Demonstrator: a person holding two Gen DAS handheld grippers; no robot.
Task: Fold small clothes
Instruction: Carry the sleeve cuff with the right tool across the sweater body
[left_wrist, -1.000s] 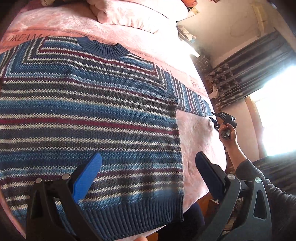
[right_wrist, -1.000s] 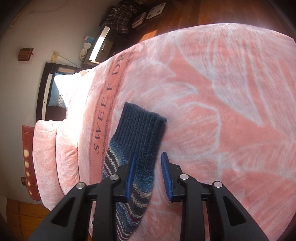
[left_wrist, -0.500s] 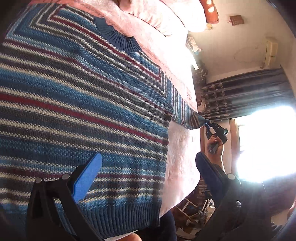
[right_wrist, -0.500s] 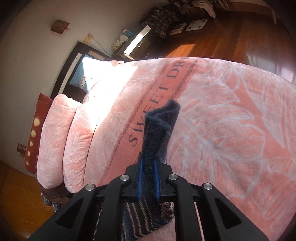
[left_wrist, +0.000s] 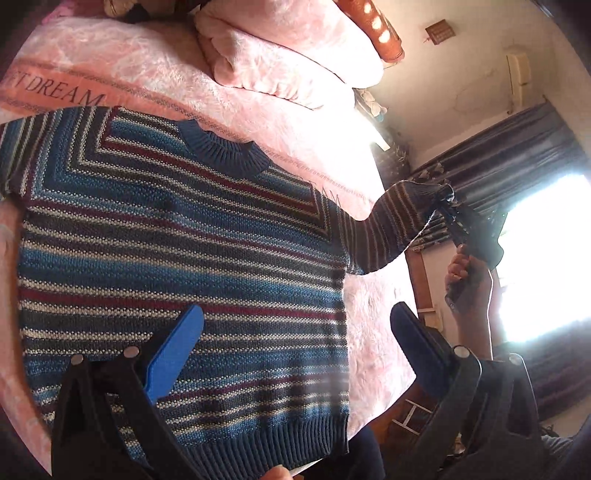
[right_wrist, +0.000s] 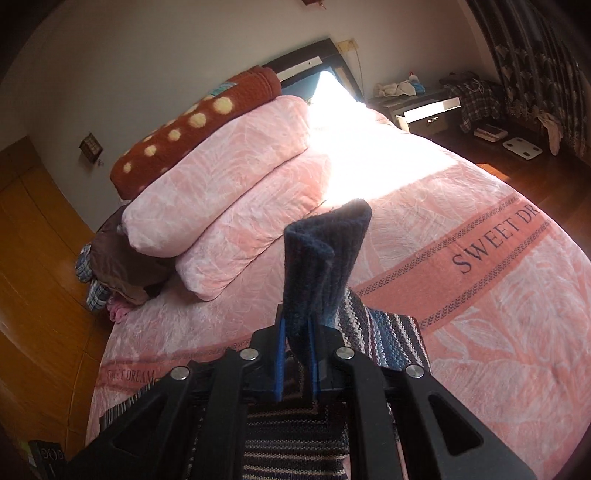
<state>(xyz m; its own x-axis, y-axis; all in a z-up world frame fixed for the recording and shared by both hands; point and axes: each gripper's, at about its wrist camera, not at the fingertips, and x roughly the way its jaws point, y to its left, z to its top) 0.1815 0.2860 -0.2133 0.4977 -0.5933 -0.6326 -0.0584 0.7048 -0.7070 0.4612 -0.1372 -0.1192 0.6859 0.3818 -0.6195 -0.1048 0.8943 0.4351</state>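
**Around the bed**

A pink bedspread (right_wrist: 498, 295) printed "SWEET DREAM" covers the bed. Two pink pillows (right_wrist: 229, 177) lie stacked near the dark headboard (right_wrist: 310, 59), with a red bolster with yellow dots (right_wrist: 192, 122) behind them. A bedside table (right_wrist: 428, 110) stands near patterned curtains (right_wrist: 535, 55). A white scale (right_wrist: 522, 146) sits on the wooden floor.
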